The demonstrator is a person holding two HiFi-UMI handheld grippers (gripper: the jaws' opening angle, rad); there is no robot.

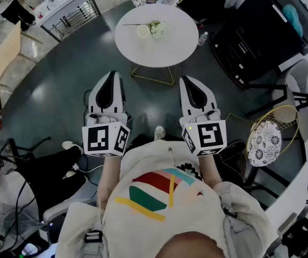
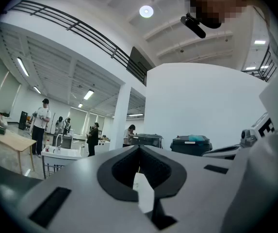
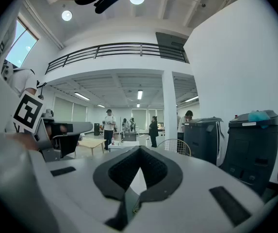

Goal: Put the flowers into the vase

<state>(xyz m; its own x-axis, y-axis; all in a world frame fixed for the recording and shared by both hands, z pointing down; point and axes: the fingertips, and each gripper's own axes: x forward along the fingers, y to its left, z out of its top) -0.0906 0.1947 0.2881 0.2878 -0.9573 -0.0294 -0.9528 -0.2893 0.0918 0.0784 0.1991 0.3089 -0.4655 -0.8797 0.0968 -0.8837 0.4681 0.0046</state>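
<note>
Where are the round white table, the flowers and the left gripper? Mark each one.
round white table (image 1: 167,47), head view, bare top right of the middle.
flowers (image 1: 155,27), head view, the pale blooms.
left gripper (image 1: 112,75), head view, the tips of its closed jaws.

The vase (image 1: 143,30) is small, pale and round-mouthed, and stands upright on the far left part of the round white table (image 1: 170,50). The flowers (image 1: 156,27), a small white-and-green bunch, lie on the tabletop just right of it. A thin stem shows on the vase's left.
</note>
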